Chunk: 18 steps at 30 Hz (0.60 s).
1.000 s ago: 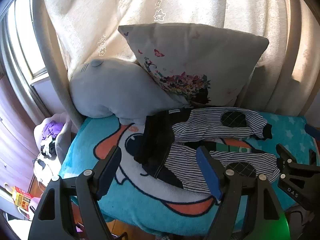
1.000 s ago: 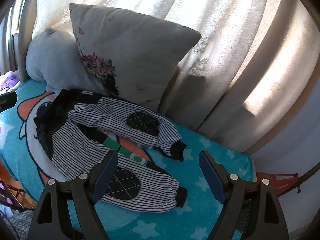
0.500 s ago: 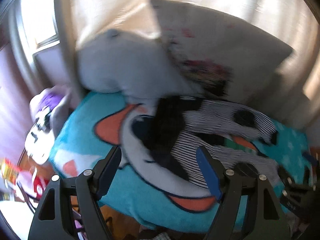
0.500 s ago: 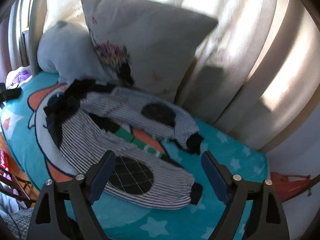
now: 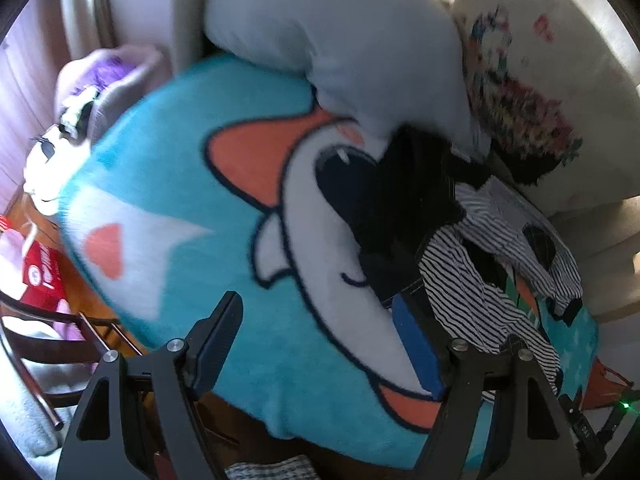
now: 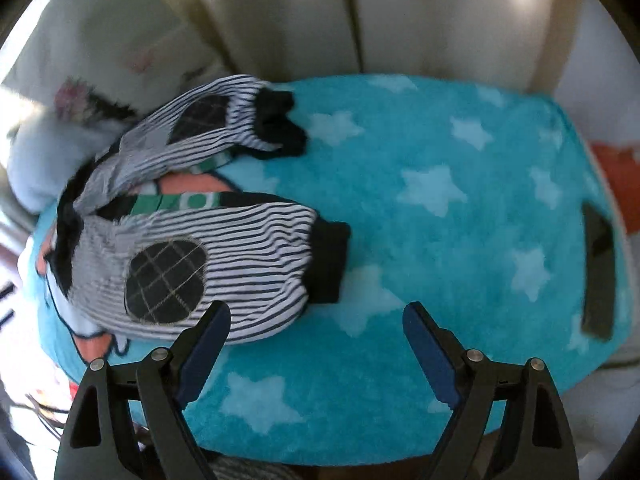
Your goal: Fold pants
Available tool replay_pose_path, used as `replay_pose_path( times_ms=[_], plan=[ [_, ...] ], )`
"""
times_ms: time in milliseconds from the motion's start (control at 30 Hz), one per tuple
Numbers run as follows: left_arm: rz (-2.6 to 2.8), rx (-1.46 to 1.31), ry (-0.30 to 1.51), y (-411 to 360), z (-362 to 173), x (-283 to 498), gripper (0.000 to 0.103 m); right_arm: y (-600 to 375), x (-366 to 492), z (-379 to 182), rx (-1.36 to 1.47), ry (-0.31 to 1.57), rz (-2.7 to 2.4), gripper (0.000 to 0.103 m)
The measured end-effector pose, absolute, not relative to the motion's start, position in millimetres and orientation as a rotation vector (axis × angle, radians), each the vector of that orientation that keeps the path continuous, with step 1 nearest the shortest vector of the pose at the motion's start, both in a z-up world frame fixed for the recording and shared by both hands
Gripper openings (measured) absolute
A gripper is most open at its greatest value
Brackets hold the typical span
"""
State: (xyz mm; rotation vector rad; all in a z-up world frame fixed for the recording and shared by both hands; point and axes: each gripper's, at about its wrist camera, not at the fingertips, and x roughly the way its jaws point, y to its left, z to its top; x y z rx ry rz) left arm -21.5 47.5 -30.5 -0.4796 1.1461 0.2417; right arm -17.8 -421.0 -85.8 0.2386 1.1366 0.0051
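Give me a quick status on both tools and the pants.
Left tool open, empty. Right tool open, empty, near the closer leg cuff. Striped pants flat on the blue blanket, legs spread, unfolded. Nothing in the way.

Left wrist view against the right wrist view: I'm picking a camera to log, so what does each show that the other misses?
Only the left shows the purple-and-white plush toy and the red box. Only the right shows the dark flat object at the blanket's far edge. Both show the striped pants, spread unfolded, the gray pillow, and open grippers holding nothing.
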Motion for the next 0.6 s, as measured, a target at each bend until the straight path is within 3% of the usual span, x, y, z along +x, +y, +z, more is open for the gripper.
replay_pose_path(
  times_ms=[200, 400, 533, 600],
  plan=[
    [0.152, -0.509, 1.199, 35.6, -67.2, 27.4, 0.076, -440.3, -3.7, -108.5, 0.466, 1.112, 0.015, 0.091],
    [0.129, -0.545, 1.203, 36.3, -87.6, 64.7, 0.076, -439.9, 13.2, -113.2, 0.513, 1.092, -0.027, 0.090],
    [0.089, -0.505, 1.225, 22.0, -93.7, 86.0, 0.077, -428.8, 27.5, -123.4, 0.536, 1.122, -0.015, 0.066],
    [0.100, -0.398, 1.242, 6.4, -93.2, 91.1, 0.077, -414.9, 31.9, -124.0, 0.483, 1.105, -0.025, 0.060]
  ],
)
